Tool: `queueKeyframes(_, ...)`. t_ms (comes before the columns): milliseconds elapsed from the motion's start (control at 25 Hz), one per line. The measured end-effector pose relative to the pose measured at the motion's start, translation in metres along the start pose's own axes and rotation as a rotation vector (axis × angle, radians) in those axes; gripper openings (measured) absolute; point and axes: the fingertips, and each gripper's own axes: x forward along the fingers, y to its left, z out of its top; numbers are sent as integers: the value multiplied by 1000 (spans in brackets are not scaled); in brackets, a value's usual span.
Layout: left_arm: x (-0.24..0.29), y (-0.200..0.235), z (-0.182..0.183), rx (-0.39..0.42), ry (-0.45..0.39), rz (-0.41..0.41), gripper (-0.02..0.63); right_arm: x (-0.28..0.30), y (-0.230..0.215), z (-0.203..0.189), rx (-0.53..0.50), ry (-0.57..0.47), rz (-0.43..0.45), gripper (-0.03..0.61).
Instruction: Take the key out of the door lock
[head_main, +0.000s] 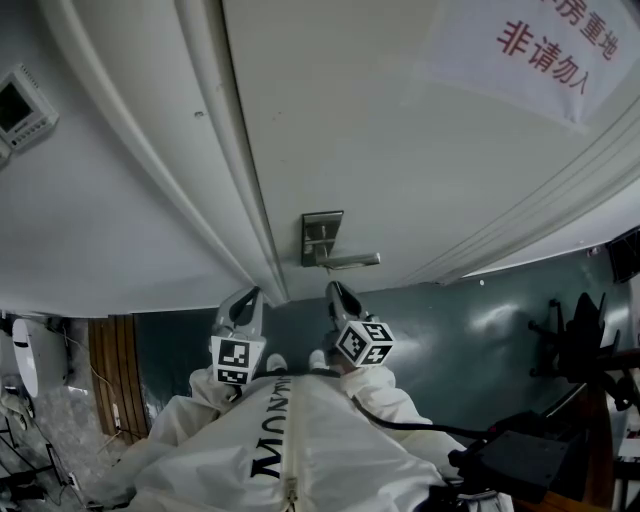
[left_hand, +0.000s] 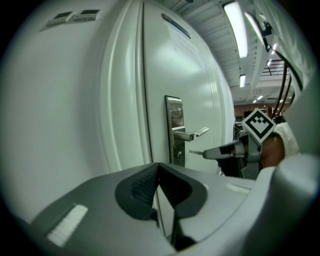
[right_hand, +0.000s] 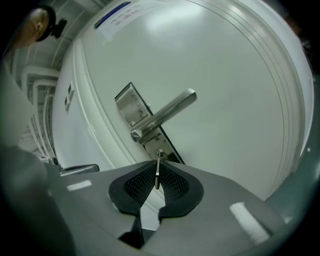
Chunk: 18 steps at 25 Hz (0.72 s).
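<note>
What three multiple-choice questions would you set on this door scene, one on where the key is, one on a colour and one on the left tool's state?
1. Where is the key?
A in a drawer
B between the pads of the right tool
C on a hook

2. What colour is the door?
A brown
B red
C white

3. How does the left tool stand?
A shut with nothing in it
B shut on the key
C wide open

Answers:
1 B: the right gripper view shows the thin blade pinched between its pads.
2 C: every view shows a white panel.
3 A: the left gripper view shows its pads meeting at the tips with nothing between them.
</note>
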Motion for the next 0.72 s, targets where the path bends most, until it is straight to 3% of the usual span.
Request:
queueKeyframes(360, 3, -10, 3, 4, -3, 11, 0, -14, 21, 12, -481, 78, -70, 21)
queueKeyframes(720, -4, -21, 0, -11, 25, 98, 0, -28, 23, 12, -514, 89, 29, 21)
